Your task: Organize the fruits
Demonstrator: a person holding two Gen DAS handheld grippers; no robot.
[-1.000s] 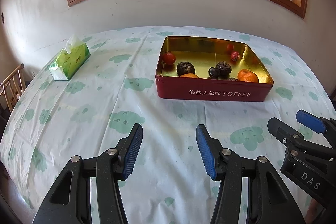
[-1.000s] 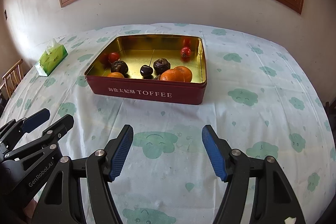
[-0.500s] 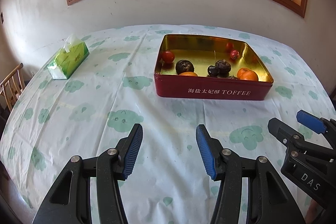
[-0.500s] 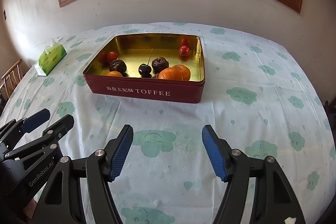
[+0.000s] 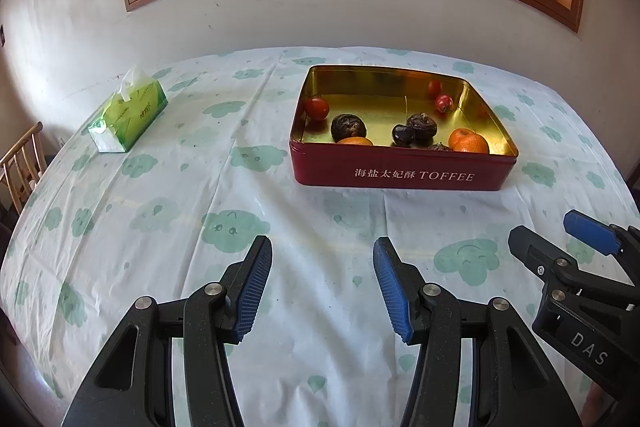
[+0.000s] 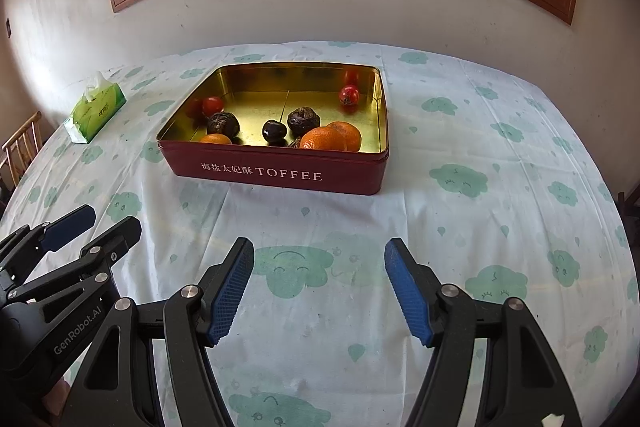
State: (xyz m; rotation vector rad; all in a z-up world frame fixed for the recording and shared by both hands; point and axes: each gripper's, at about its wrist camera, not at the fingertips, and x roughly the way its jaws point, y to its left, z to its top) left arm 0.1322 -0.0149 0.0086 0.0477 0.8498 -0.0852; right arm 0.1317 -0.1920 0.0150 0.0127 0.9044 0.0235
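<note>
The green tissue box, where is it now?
In both views the green tissue box lies far left on the tablecloth, left of the red tin.

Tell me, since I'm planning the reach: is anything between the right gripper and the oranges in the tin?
Only the tin's near red wall. The two oranges sit just behind it, so the right gripper must come over the rim. The tablecloth between is bare.
</note>
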